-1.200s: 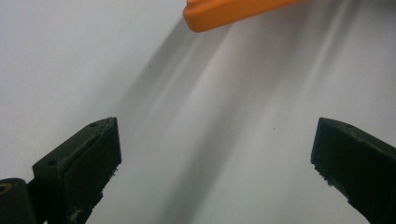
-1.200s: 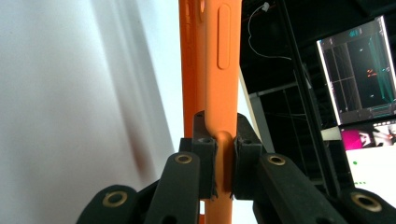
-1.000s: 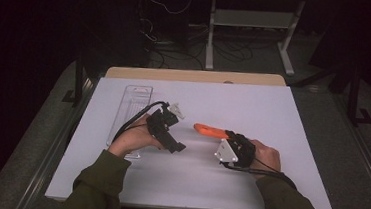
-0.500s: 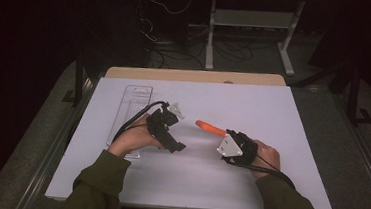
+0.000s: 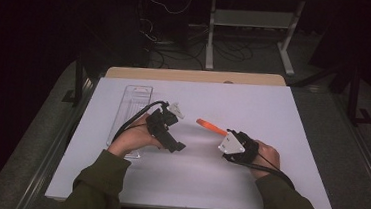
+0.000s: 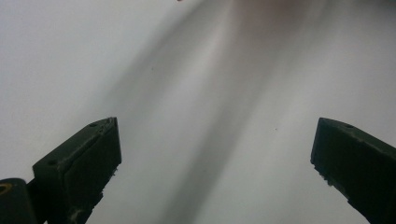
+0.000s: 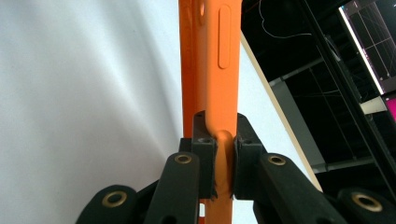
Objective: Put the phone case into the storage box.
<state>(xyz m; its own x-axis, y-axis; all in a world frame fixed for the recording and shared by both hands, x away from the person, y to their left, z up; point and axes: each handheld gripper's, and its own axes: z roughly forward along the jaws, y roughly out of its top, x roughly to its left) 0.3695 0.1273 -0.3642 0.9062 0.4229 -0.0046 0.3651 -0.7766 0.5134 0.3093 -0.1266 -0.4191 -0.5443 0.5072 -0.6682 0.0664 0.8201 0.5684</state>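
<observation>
An orange phone case (image 5: 211,127) is held just above the white table (image 5: 273,116), its free end pointing left and away. My right gripper (image 5: 223,135) is shut on its near end. In the right gripper view the two black jaws pinch the case's (image 7: 210,70) thin edge, and my right gripper (image 7: 218,158) looks along its length. My left gripper (image 5: 170,133) hovers left of the case, apart from it. In the left gripper view my left gripper (image 6: 215,158) stands wide open over bare table, with nothing between the jaws.
A clear plastic tray (image 5: 132,105) lies along the table's left side, partly under the left hand. A wooden board edge (image 5: 195,76) runs behind the table. Dark floor, cables and a stand frame (image 5: 250,19) lie beyond.
My right hand has rolled on the spot, so the grey plate on its gripper now faces up and the orange case shows narrower. The left gripper has kept still.
</observation>
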